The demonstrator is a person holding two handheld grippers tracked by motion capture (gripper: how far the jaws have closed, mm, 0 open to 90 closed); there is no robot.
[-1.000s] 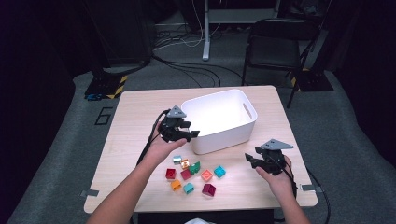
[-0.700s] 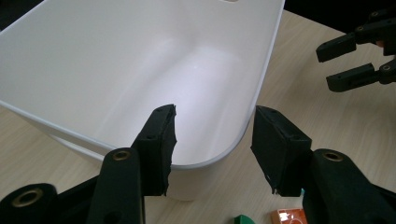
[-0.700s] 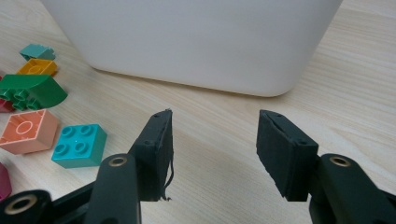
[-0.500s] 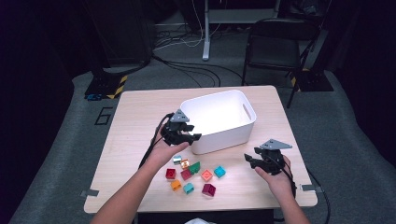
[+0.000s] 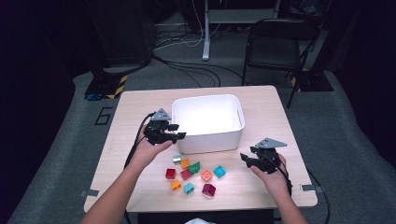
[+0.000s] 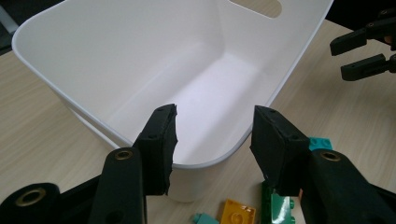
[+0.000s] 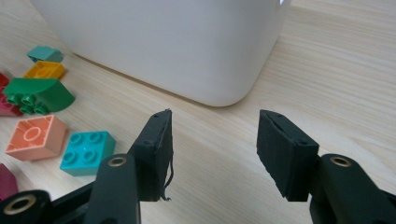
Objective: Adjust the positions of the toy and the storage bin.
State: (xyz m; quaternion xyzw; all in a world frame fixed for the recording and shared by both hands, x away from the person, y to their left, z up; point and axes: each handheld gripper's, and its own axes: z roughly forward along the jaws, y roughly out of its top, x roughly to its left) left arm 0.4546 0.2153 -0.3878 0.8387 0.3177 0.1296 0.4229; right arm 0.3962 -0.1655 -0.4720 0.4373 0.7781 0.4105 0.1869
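Observation:
A white bin [image 5: 208, 103] stands empty in the middle of the table. My left gripper [image 5: 176, 132] hovers at its front left corner; in the left gripper view the gripper [image 6: 215, 126] is open above the bin's rim [image 6: 205, 164]. Its jaws have just been closing, with nothing between them. Several toy blocks lie in front of the bin, among them a green one [image 5: 194, 167], a salmon one [image 5: 206, 175] and a teal one [image 5: 219, 171]. My right gripper [image 5: 246, 158] rests low, right of the blocks, open and holding nothing [image 7: 215, 126]. The bin's corner [image 7: 219, 88] is ahead of it.
The wooden table [image 5: 271, 107] has bare room right of and behind the bin. A black folding chair [image 5: 275, 46] and cables on the floor lie beyond the far edge. In the left gripper view the right gripper [image 6: 338, 59] is at the upper right.
My left gripper has shifted left, from the bin's front wall to its front left corner. The right gripper has kept still.

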